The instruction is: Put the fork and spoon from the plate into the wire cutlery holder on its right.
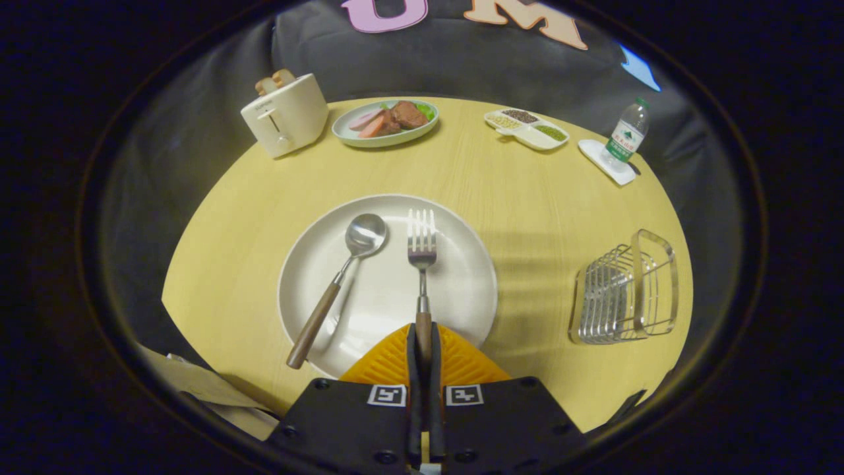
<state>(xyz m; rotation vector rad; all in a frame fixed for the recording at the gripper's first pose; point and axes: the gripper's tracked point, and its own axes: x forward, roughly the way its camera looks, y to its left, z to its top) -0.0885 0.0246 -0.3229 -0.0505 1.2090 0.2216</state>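
Note:
A white plate (461,284) lies in the middle of the yellow table. On it rests a spoon (343,277) with a wooden handle, its bowl pointing away and its handle running back over the plate's near rim to the left of my fingers. To its right is a fork (422,254) with a wooden handle, tines pointing away. My gripper (423,340) is shut on the fork's handle, both fingers pressing it at the plate's near rim. The wire cutlery holder (626,290) stands on the table to the right of the plate.
Beyond the plate stand a cream toaster (285,115), a dish of meat and greens (386,122), a divided tray of grains (527,127) and a water bottle (626,135) on a white coaster. Bare tabletop lies between plate and holder. The table's edge curves close behind the holder.

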